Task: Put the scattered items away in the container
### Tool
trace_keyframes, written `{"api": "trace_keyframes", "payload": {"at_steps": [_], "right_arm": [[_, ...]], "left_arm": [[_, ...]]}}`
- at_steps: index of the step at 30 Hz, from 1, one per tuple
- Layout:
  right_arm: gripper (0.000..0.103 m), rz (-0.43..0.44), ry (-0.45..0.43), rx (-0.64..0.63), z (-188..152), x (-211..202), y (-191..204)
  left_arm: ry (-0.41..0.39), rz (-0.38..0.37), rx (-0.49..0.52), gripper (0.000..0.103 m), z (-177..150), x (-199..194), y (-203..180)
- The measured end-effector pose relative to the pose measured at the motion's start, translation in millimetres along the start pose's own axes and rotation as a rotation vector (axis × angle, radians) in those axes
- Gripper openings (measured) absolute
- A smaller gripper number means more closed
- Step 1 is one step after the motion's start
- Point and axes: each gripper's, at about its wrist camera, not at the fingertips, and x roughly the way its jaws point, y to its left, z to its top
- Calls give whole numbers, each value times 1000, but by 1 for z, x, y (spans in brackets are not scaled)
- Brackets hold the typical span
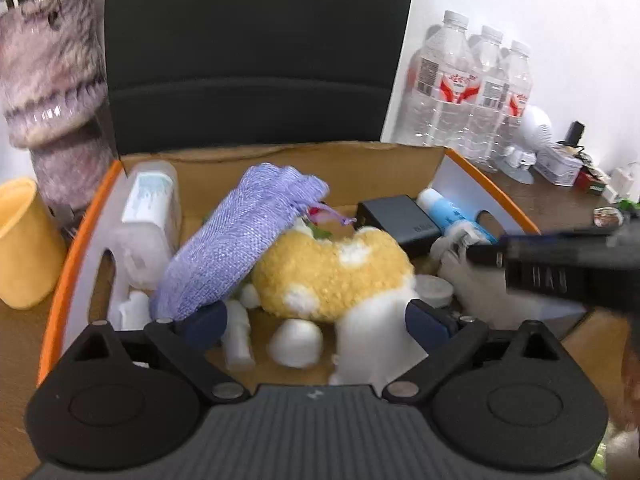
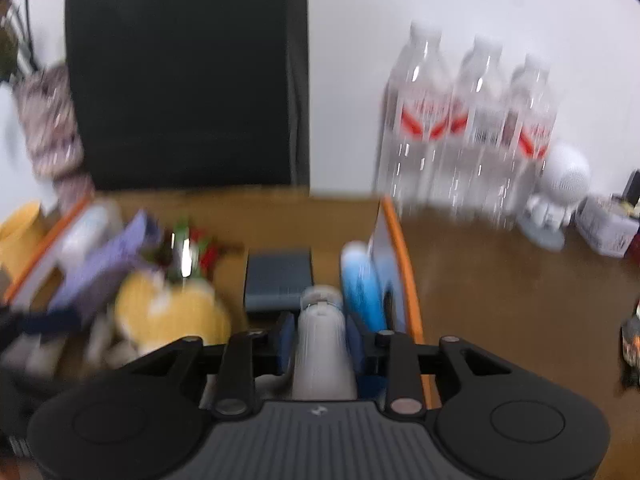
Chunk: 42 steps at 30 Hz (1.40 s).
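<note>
An orange-rimmed cardboard box holds a yellow and white plush toy, a purple mesh pouch, a dark power brick, a blue tube and a clear bottle. My left gripper is open above the plush, empty. My right gripper is shut on a white bottle, held over the box's right side next to the blue tube and power brick. The right gripper also shows in the left wrist view.
Three water bottles stand on the brown table behind the box on the right, with a white speaker and small tins beside them. A yellow cup and a furry vase stand left. A black chair back is behind.
</note>
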Motion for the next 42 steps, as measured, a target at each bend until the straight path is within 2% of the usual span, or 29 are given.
{"api": "trace_keyframes", "payload": {"at_steps": [2,6,9,11,14,18,24,27,31,34,38,42], "right_arm": [[36,14,38,7,-4,-8,-3],[39,26,121,33,-6,-27,-12],[47,68,191,90,-9,-39,-21],[51,81,174,116,-13,-54,-22],[67,121,146,121,-18,-82,-17],[68,137,126,112,-26,-115,-7],[69,162,124,114,-52,-155,-4],[69,188,130,114,-71,-171,-3],[74,190,103,97,-102,-195,4],[79,197,62,101,-138,-209,7],[79,258,28,138,-192,-216,3],[79,185,-18,155,-234,-225,3]], "left_arm": [[20,-24,-18,99,-2,-3,2],[40,-18,-28,102,-3,-27,-1],[62,-4,-23,103,-3,-45,-4],[51,8,-29,103,-4,-60,-5],[20,20,-39,103,-9,-85,-3],[20,44,-73,103,-19,-113,2],[9,10,-107,103,-44,-146,-4],[7,25,-94,103,-61,-161,-13],[-52,-1,-116,103,-103,-191,-16],[-72,15,-146,103,-141,-209,-12],[-57,43,-176,103,-187,-214,-10],[-44,35,-249,103,-220,-215,-7]]}}
